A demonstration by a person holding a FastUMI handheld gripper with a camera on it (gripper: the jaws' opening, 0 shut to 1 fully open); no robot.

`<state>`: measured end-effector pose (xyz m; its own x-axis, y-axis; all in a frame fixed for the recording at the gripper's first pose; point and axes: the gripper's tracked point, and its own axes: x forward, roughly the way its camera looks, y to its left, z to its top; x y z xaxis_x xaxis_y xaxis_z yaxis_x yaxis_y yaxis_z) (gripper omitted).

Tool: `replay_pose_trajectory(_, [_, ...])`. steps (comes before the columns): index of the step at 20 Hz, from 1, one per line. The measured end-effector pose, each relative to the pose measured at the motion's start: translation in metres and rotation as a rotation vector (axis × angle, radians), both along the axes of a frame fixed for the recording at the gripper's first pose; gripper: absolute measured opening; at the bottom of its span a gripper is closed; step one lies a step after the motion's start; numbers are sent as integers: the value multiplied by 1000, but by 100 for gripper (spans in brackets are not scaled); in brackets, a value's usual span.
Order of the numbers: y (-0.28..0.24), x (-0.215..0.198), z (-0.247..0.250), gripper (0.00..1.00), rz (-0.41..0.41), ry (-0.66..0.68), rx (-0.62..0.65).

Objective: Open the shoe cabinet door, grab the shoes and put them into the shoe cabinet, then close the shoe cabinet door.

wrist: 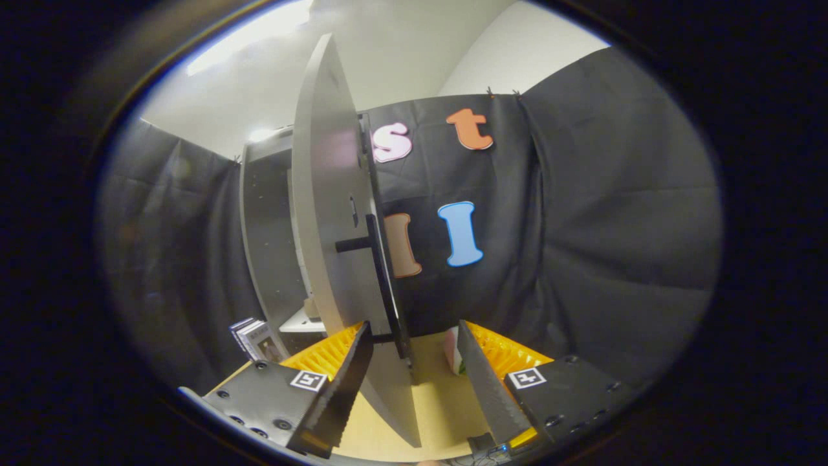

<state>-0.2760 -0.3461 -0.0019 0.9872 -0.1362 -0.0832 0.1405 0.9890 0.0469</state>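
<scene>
We see the cabinet [268, 239] only partly: its open door [323, 213] hides most of the inside, left of centre. A pale object [312, 305] on the shelf is too cut off to identify. Low centre, a pinkish thing [453, 353] sits half hidden behind the right finger [491, 391]. We cannot tell whether the fingers touch the door.

Grey shoe cabinet door [323, 213] stood partly open, seen edge-on, with its black bar handle [381, 278] facing right. Pale shoe [453, 353] sat on the wooden floor just behind the right finger.
</scene>
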Motion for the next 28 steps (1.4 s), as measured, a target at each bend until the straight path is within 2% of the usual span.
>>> replay_pose_trajectory(16, [91,28,-19,86,242,30,63])
replay_pose_trajectory(28, [145,64,-35,86,359,68,113])
